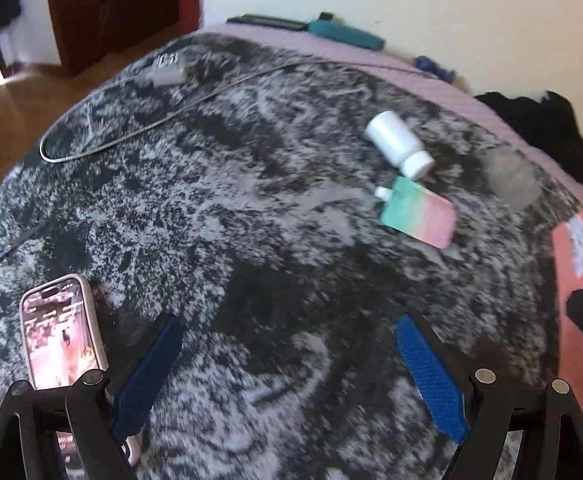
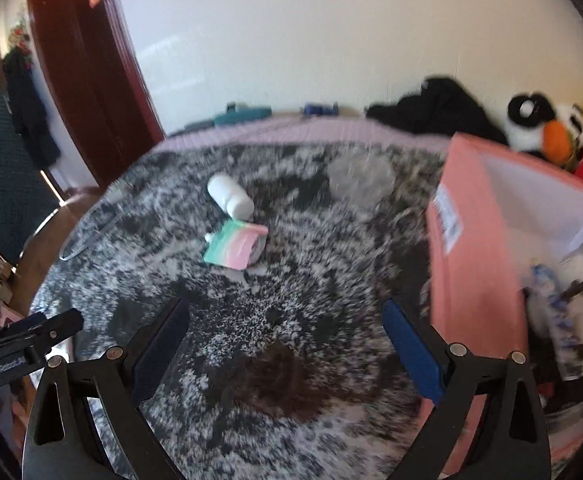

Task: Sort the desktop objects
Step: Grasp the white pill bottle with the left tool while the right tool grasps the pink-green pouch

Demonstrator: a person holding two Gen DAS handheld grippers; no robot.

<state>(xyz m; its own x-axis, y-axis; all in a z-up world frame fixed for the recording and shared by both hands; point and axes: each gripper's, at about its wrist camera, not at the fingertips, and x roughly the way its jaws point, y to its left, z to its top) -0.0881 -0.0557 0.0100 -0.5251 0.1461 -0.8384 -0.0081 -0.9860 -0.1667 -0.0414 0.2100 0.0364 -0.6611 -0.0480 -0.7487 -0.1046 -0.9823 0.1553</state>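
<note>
Two hand-held grippers hover above a bed covered by a black-and-white fuzzy blanket (image 1: 251, 208). The left gripper (image 1: 287, 376) has its fingers spread and empty; so does the right gripper (image 2: 285, 356). In the left view, a white bottle (image 1: 397, 144) lies at one o'clock, just beside a green-pink pouch (image 1: 417, 212). A phone (image 1: 61, 332) lies at eight o'clock. A pink box (image 2: 479, 240) stands at three o'clock in the right view.
</note>
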